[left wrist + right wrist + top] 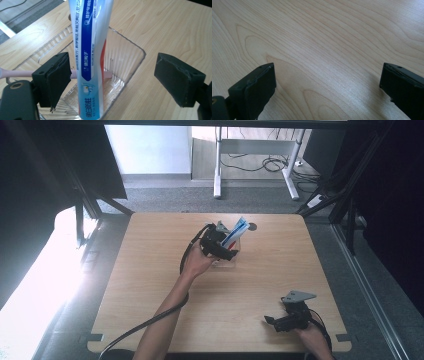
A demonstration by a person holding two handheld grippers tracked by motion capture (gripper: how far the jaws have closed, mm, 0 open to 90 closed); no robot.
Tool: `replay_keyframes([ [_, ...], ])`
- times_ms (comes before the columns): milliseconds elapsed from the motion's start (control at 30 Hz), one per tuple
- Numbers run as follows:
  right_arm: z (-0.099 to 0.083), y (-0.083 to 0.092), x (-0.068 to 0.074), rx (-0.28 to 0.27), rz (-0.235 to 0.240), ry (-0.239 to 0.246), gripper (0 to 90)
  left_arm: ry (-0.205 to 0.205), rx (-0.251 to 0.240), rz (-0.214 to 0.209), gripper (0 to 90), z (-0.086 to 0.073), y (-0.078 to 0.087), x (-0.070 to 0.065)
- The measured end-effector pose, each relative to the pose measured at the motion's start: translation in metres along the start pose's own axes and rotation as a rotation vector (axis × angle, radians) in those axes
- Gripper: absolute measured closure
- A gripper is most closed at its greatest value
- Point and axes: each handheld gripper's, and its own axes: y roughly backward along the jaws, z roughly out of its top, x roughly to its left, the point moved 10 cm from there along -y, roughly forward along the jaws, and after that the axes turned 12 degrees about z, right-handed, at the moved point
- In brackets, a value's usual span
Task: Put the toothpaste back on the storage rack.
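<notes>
A white and blue toothpaste tube (90, 50) stands tilted in a clear ribbed plastic container (135, 47) on the wooden table. A pale pink toothbrush handle (15, 73) lies across the container behind the tube. My left gripper (117, 77) is open around the tube: the tube stands near the left pad (58, 77), and the right pad (175, 80) is well clear of it. In the high view the left gripper (225, 251) hovers at the container (231, 261), with the tube (236, 232) sticking up past it. My right gripper (272, 323) rests open near the table's front right, over bare wood (324, 85).
The wooden table (150, 270) has bare surface to the left and right of the container. A round hole (252, 226) sits near its far edge. Beyond the table are grey carpet, a desk frame (218, 170) and cables.
</notes>
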Motion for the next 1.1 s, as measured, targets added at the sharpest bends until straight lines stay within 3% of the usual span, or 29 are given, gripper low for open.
replay_keyframes([
  [567,0.001,0.001,0.000,-0.006,-0.007,0.006,0.6,-0.006,-0.011,0.000,13.1,-0.011,0.021,-0.006],
  [1100,0.002,0.000,0.002,-0.001,-0.009,0.009,0.6,-0.030,-0.018,0.039,13.2,-0.040,0.055,-0.002],
])
